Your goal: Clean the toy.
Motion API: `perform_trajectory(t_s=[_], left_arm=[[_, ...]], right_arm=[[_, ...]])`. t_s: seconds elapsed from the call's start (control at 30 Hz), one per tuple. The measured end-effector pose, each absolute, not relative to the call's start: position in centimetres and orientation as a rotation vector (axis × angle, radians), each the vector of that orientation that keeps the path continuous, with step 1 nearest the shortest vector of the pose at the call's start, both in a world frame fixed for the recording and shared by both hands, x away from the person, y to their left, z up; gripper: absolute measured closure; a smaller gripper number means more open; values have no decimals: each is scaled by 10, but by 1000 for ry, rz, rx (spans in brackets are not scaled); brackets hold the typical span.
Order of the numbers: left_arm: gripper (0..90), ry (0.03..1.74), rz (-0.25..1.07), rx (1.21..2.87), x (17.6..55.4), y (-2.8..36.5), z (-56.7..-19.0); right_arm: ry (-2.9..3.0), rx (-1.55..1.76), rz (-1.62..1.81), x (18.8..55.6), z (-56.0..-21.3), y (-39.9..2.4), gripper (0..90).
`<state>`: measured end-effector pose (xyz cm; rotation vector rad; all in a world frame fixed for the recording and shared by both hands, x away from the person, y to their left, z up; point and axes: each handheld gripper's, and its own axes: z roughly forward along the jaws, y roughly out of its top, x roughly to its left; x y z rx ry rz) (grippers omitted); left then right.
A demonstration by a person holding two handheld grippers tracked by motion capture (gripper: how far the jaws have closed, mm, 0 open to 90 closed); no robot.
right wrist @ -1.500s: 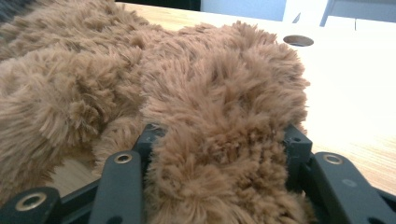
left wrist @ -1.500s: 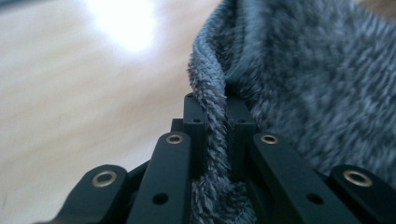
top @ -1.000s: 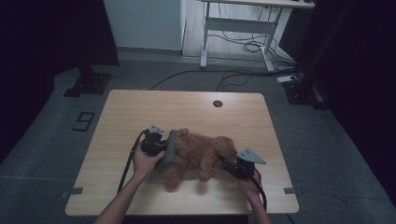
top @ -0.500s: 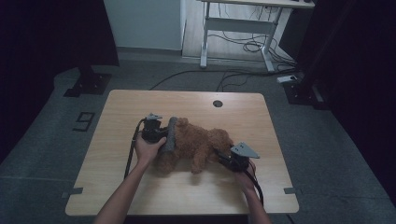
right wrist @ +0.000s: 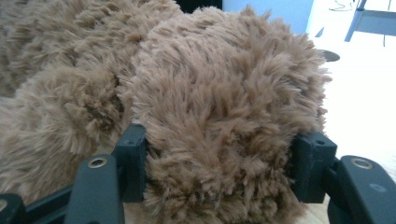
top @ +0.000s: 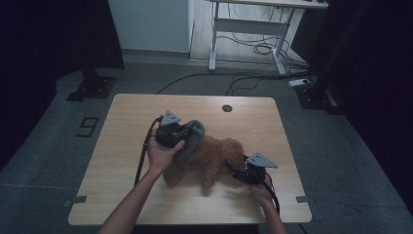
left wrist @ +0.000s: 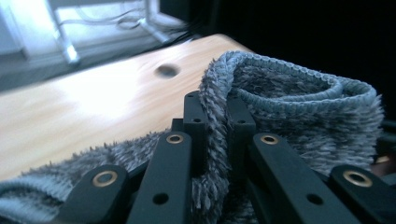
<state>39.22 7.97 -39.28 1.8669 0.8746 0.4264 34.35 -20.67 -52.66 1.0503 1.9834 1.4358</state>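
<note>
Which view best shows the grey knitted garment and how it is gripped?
The left gripper view: the grey fuzzy knit garment is pinched between the left hand-held gripper jaws, ribbed hem showing. The high view shows it small, draped beside the brown plush toy. The right gripper view faces toy fur.

A shaggy brown plush toy dog (top: 209,158) lies on the table; a fuzzy grey knitted sock (top: 191,139) drapes over its left end.
</note>
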Motion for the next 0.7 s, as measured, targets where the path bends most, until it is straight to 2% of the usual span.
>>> perform_trajectory(t_s=[0.17, 0.3, 0.37, 0.4, 0.5, 0.7], left_arm=[[814, 799, 376, 1921, 394, 25, -392], [811, 802, 357, 2044, 400, -21, -421], [808, 800, 426, 2125, 400, -33, -443], [810, 783, 484, 2128, 398, -35, -452], [813, 804, 452, 2105, 398, -26, -450], [812, 872, 555, 2087, 401, 12, -438]], right_arm=[[1992, 1054, 1427, 339, -526, -206, 375], [1997, 1050, 1415, 337, -525, -206, 378], [2000, 1053, 1405, 336, -526, -206, 378], [2005, 1062, 1393, 336, -526, -206, 378], [2010, 1078, 1394, 337, -529, -207, 388], [2018, 1048, 1367, 335, -526, -202, 406]])
